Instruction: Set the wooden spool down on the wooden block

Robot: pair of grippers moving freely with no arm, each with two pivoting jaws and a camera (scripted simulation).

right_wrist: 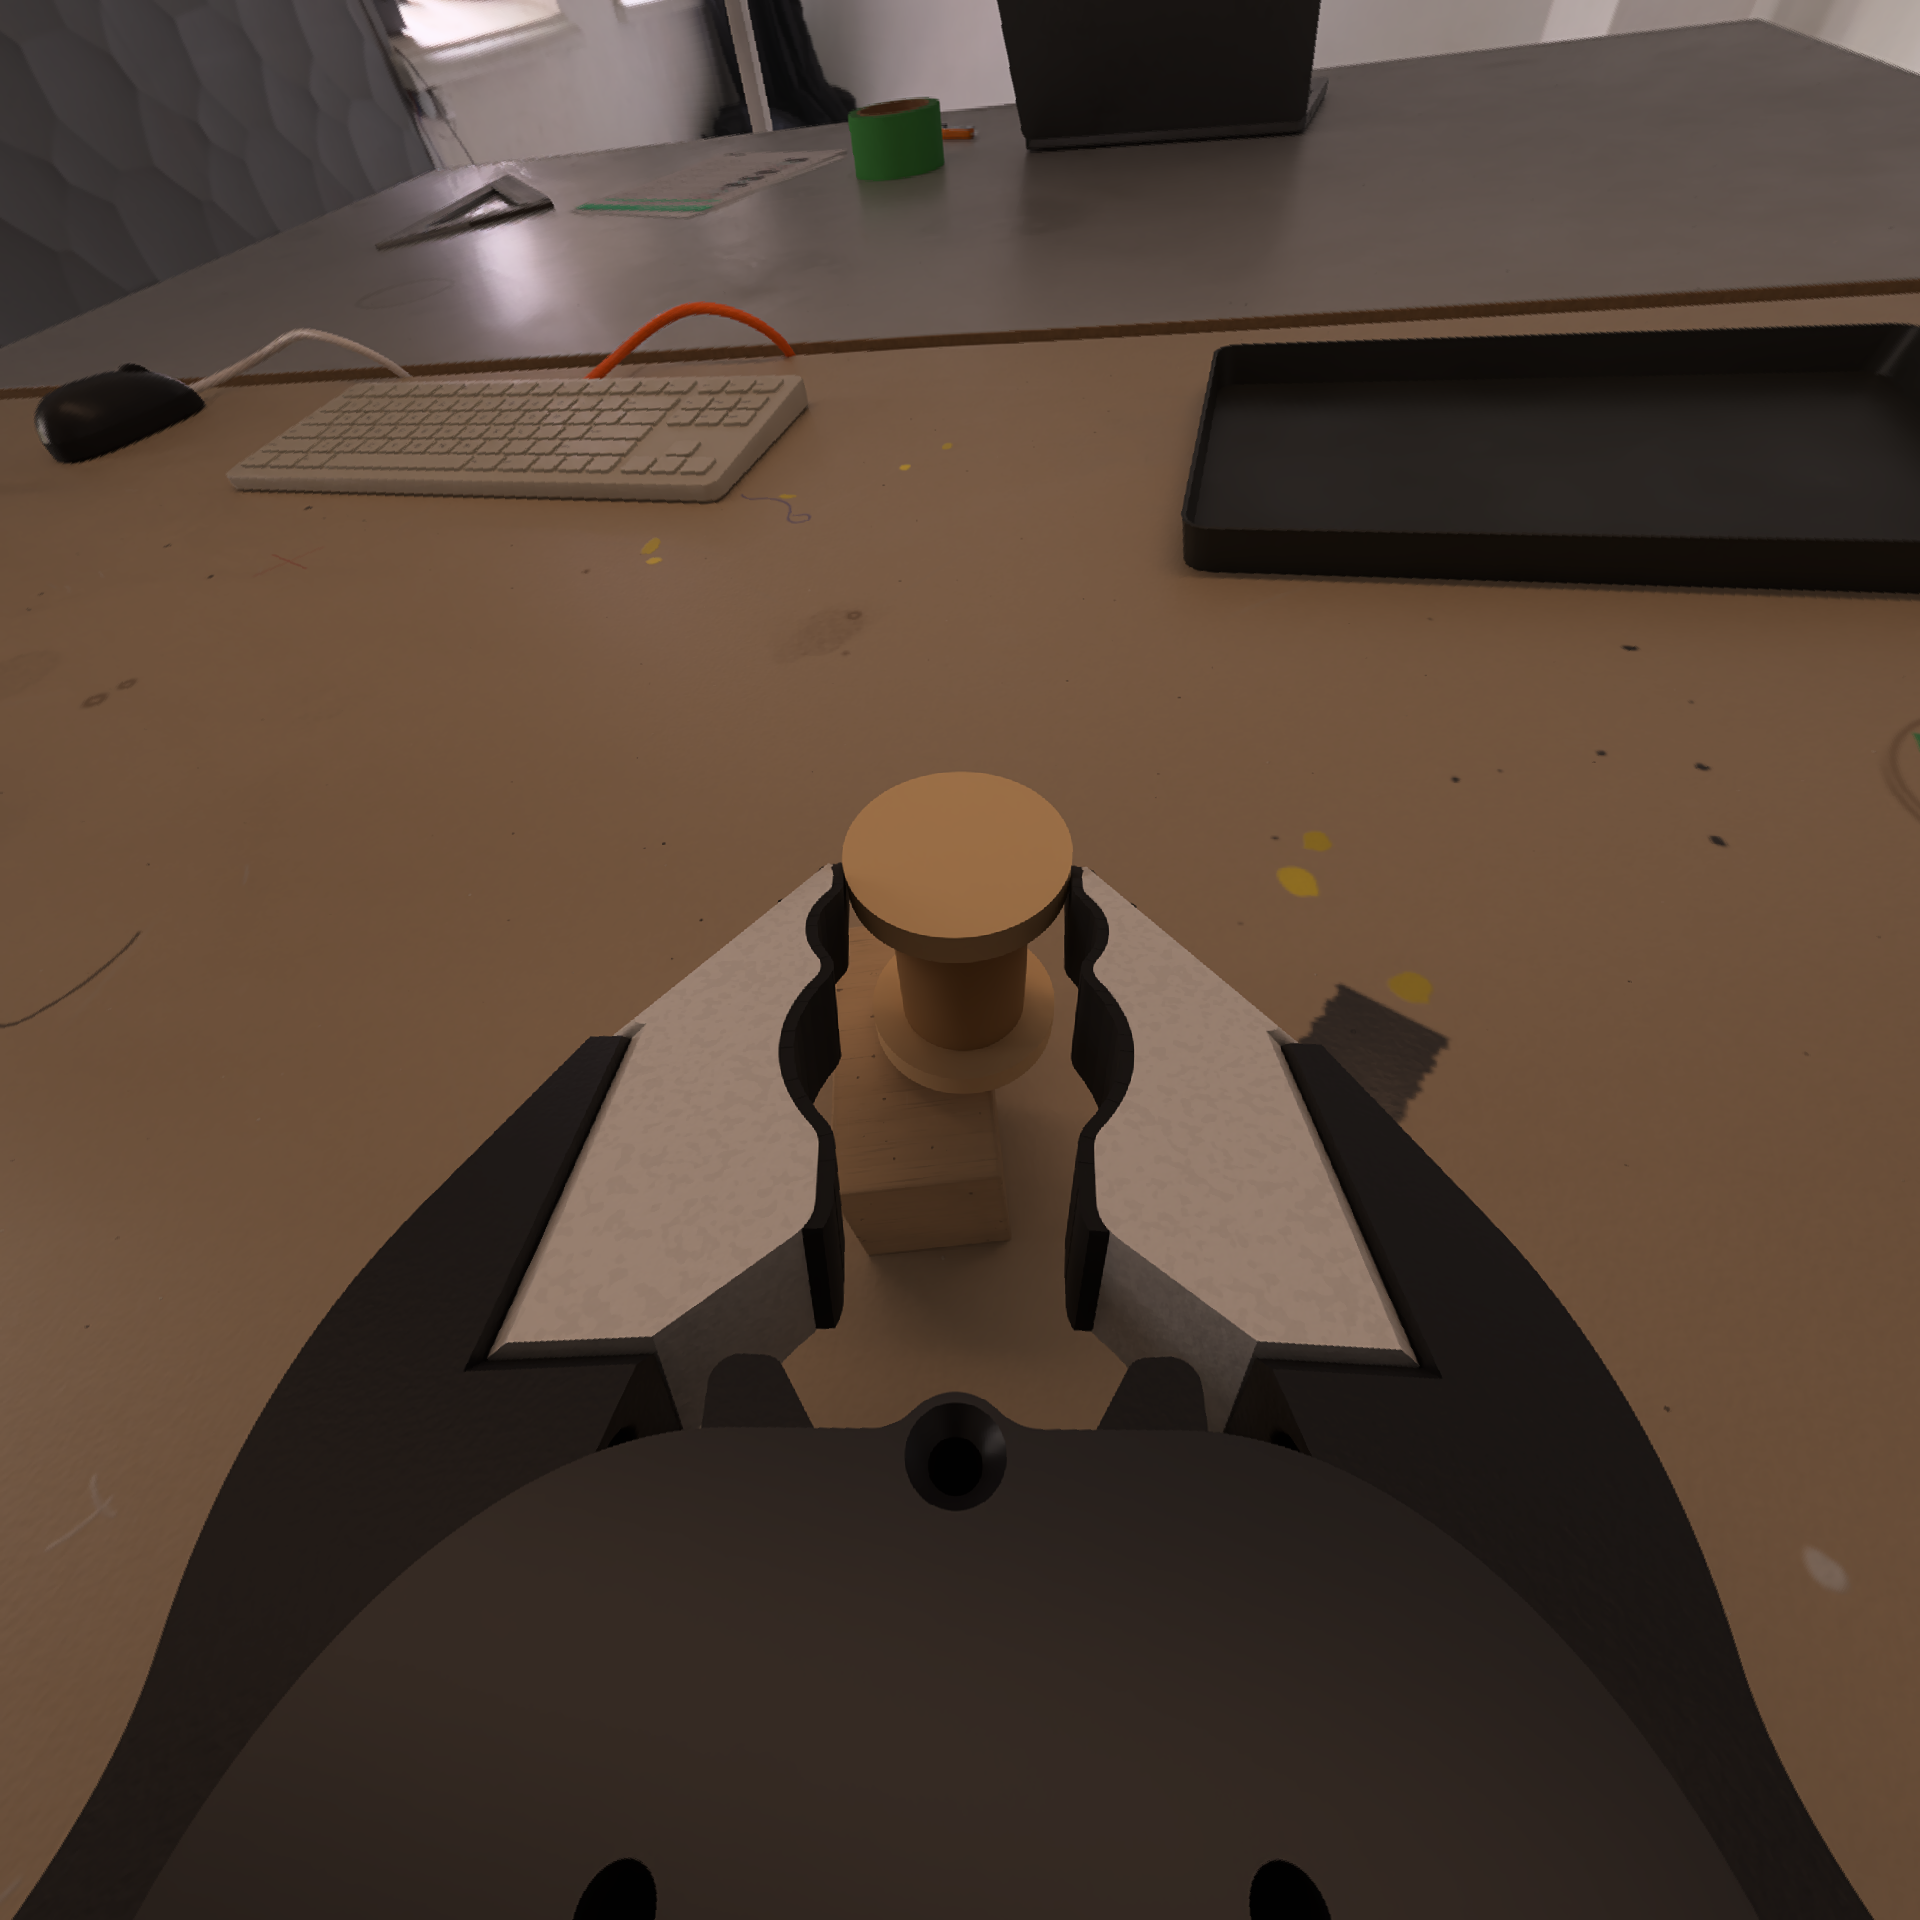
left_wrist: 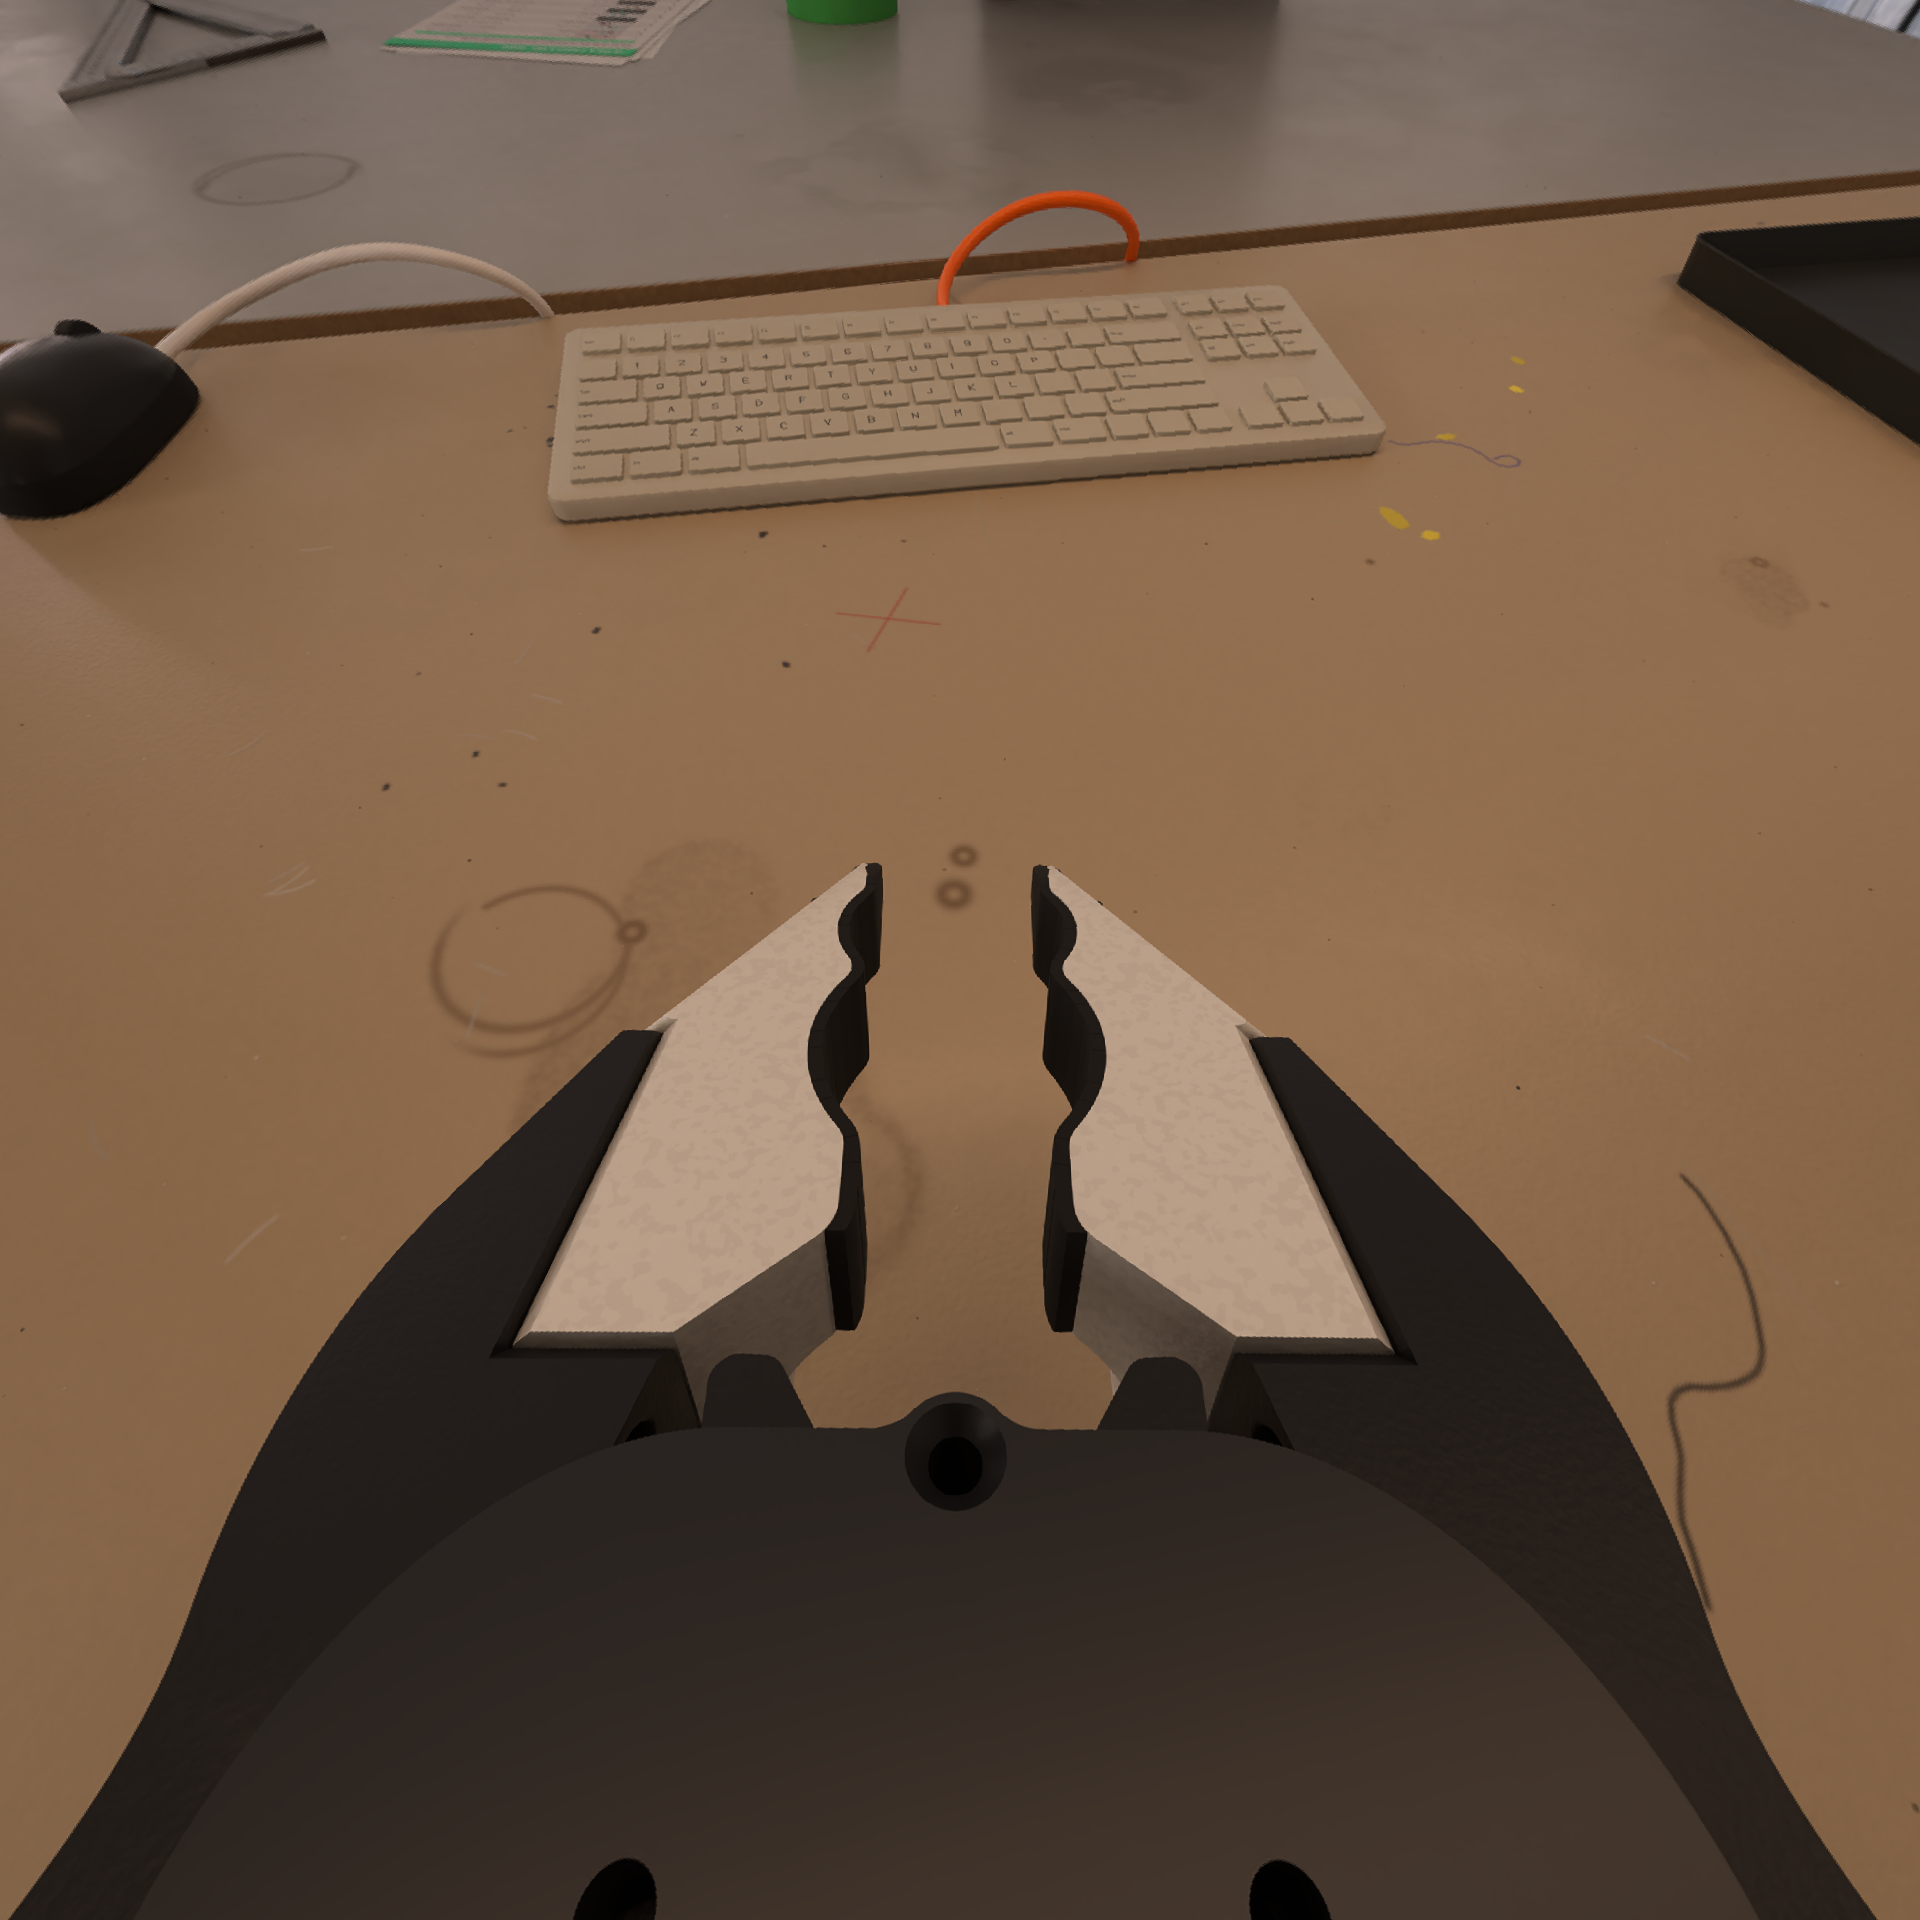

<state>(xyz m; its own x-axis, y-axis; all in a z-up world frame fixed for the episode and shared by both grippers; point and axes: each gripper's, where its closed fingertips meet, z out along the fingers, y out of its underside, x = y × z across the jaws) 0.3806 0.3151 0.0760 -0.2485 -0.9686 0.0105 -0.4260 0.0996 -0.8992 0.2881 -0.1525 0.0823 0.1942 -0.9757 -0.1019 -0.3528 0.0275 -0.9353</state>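
At the far left of the tan bench (right_wrist: 416, 831) lies a black mouse (right_wrist: 109, 416) with a white cable (right_wrist: 301, 348), and just right of it a beige keyboard (right_wrist: 530, 436) with an orange cable (right_wrist: 691, 327) arching behind it. Beyond the bench's back edge, on a grey surface, rest a metal set square (right_wrist: 473, 208), a printed sheet (right_wrist: 696, 187), a green tape roll (right_wrist: 896, 140) and a dark box (right_wrist: 1158, 73). At the right sits a shallow black tray (right_wrist: 1558, 457), well apart from the work spot.

The left tool (left_wrist: 956, 883) hangs over bare bench, fingers parted with nothing between them; the keyboard lies ahead of it, well apart.

The right tool (right_wrist: 956, 883) has its fingers (right_wrist: 826, 935) pressed against either side of the top flange of the wooden spool (right_wrist: 956, 935), which stands upright between them. The spool's lower flange is at the top face of the wooden block (right_wrist: 925, 1174); whether it rests there or hangs just above cannot be told. The block stands on the bench between the fingers, touching neither.

Around the block the bench lies open on all sides, marked only by yellow flecks and a dark scribbled patch to the right.
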